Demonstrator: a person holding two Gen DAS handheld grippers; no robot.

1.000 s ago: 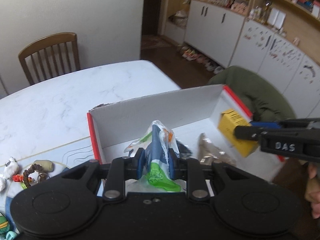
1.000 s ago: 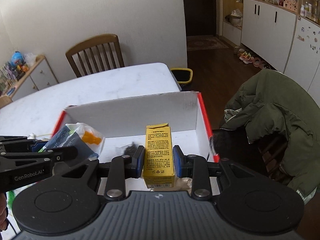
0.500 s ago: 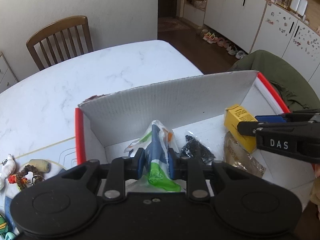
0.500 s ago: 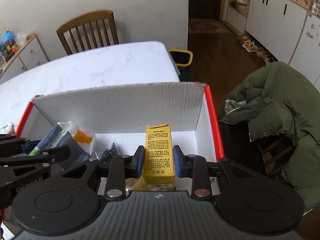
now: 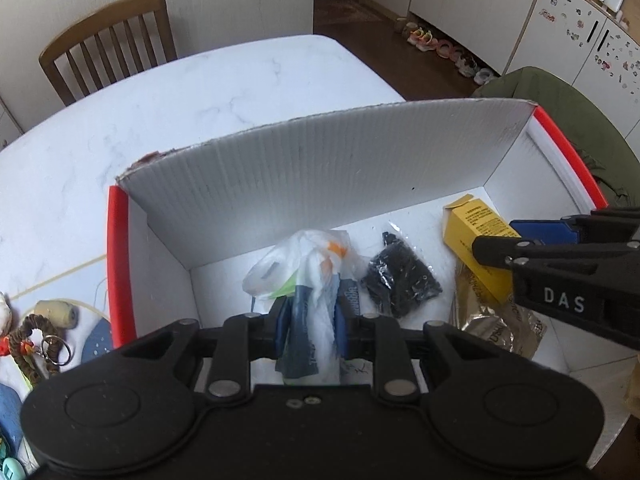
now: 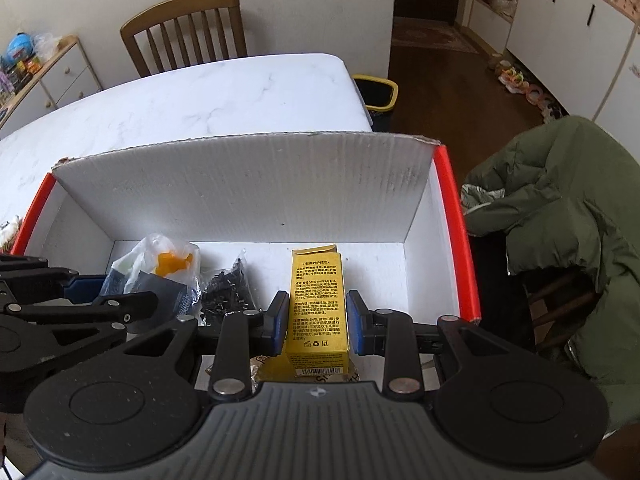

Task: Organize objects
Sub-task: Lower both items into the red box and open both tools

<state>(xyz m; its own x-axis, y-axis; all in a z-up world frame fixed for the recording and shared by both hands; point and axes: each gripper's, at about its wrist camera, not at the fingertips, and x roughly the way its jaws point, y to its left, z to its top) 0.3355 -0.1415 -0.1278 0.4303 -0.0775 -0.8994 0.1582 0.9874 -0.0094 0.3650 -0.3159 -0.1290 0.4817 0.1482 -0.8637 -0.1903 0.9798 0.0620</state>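
Yellow carton [image 6: 318, 308]: between the right gripper [image 6: 318, 326] pads, low inside the white box [image 6: 248, 188]; slim gaps show either side, so the grip looks loosened, though the fisheye leaves it unsure.
Plastic bag [image 5: 310, 276]: pinched fast in the left gripper [image 5: 310, 326], its bulk ahead of the fingertips on the box floor.
Black packet [image 5: 402, 280]: just right of the left gripper.
Pose: both grippers angled down into the box, side by side.
Left view only: gold pouch [image 5: 492, 320] under the carton, keyring trinkets [image 5: 36, 336] far left on the table [image 5: 200, 92].
Right view only: green jacket [image 6: 560, 216] on a chair, far right.
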